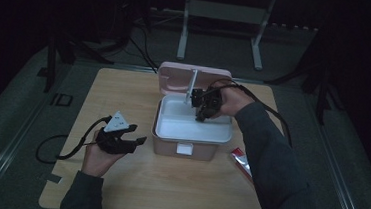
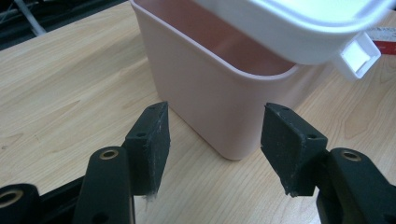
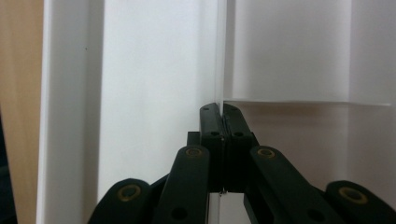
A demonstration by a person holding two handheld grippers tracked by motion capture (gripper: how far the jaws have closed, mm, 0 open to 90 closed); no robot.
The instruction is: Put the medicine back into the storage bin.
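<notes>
A pink box (image 1: 167, 147) stands mid-table with its lid (image 1: 175, 76) swung open at the back and a white tray (image 1: 164, 128) seated in its top. My right gripper (image 1: 202, 113) reaches down into the tray, shut on a thin white divider panel (image 1: 193, 85) that stands upright. In the right gripper view the jaws (image 3: 223, 109) pinch the panel's edge (image 3: 219, 56) against the white tray wall. My left gripper (image 1: 139, 141) rests open on the table left of the box. Its view has the pink box's corner (image 2: 210, 93) just ahead of its gripper (image 2: 215, 140), apart from both pads.
A red and white packet (image 1: 242, 160) lies on the table to the right of the box, also seen as a packet (image 2: 380, 39) past the tray's white latch tab (image 2: 359, 56). Bare wooden table (image 1: 124, 94) surrounds the box. A metal stand (image 1: 223, 12) stands beyond the far edge.
</notes>
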